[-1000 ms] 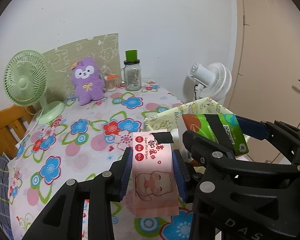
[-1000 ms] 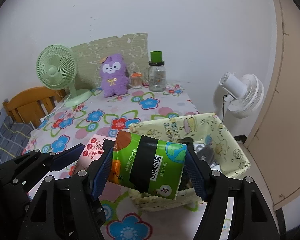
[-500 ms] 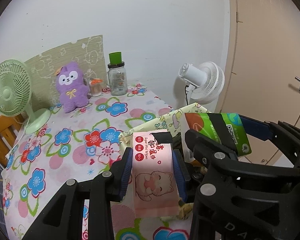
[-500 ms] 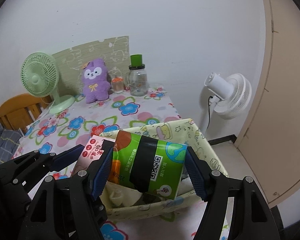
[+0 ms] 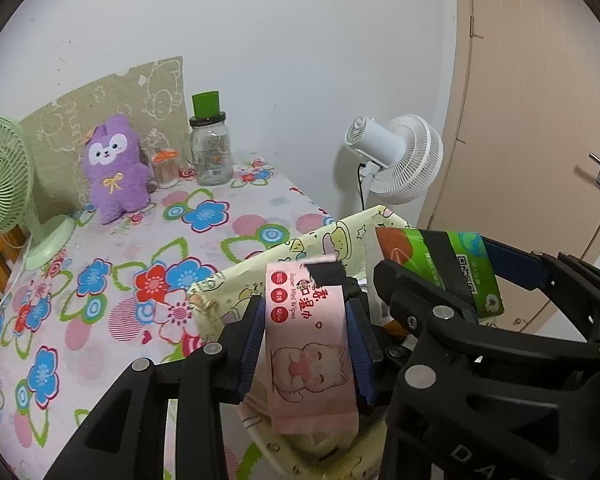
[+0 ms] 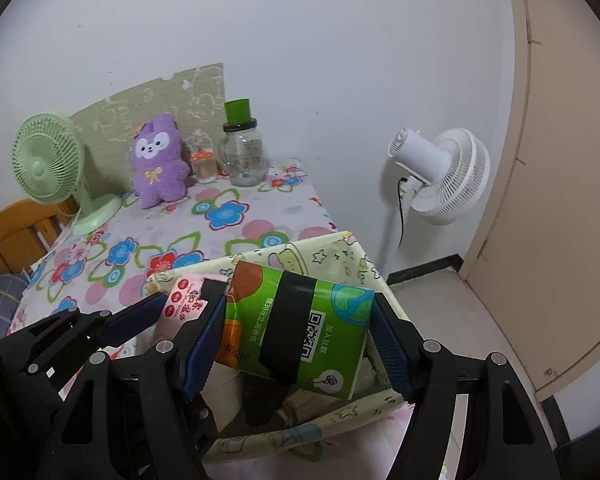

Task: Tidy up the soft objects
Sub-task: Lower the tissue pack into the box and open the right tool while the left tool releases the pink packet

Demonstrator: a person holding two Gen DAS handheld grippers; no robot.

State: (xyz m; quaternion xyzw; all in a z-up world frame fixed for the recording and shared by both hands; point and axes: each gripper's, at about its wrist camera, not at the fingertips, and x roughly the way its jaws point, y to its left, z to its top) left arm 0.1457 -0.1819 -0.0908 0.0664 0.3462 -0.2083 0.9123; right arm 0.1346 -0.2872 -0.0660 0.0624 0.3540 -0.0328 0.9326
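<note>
Pink wipes pack sits pinched between my left gripper fingers, upright, cat print facing me, held over the near part of the yellow fabric basket. My right gripper fingers are clamped on the green tissue pack, tilted, QR label up, also over the basket, at about 3 o'clock from the wipes and just beside them. In the right view the basket's far rim shows at 12 o'clock above the tissue pack, with some dark stuff inside that I can't make out. Basket sits at the counter edge nearest the white fan. At the far end of the counter, around 11 o'clock: purple plush, glass jar with green lid, small orange-topped jar between them. Green fan at 9 o'clock. Beige door at 2 o'clock.
</note>
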